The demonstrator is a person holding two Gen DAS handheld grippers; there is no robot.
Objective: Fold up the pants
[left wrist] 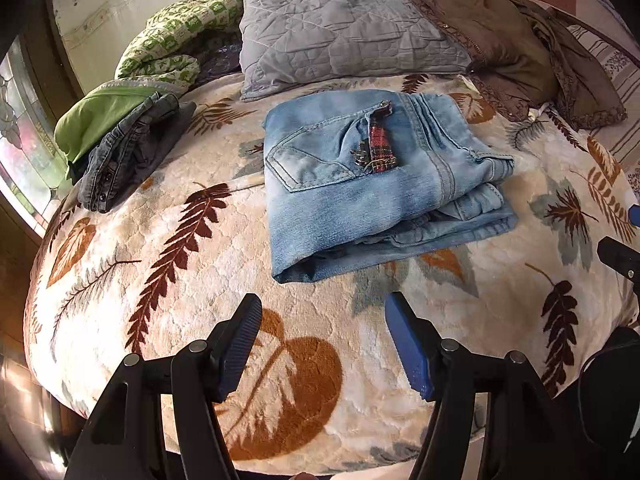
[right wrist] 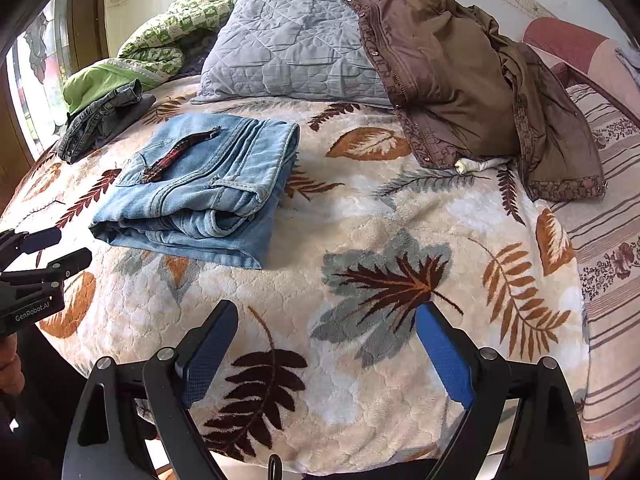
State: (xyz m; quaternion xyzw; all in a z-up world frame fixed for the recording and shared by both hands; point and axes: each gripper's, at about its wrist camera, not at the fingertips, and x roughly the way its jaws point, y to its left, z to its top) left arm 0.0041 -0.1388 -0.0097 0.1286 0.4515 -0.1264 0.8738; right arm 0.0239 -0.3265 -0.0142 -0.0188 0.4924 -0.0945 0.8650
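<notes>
Left gripper — lower centre of the left wrist view, jaws apart, nothing between them, over bare blanket short of the jeans. Right gripper — lower centre of the right wrist view, jaws wide apart and empty, over a grey-and-brown leaf print well to the right of the jeans. Jeans — pale blue denim, centre of the left view and left of centre in the right view, lying as a compact folded bundle with a back pocket uppermost and a red plaid strap across it; by the look of it the fold is done or nearly so. Risks: the layered edges at the near right side sit loose and uneven, so a nudge from either open jaw there could spread or spill the stack; a jaw could also snag the strap and drag the top layer; the plush blanket may ruck under any push. Surroundings: grey pillow at upper centre, brown jacket upper right, dark denim heap and green cloth at left — all clear of the jeans.
</notes>
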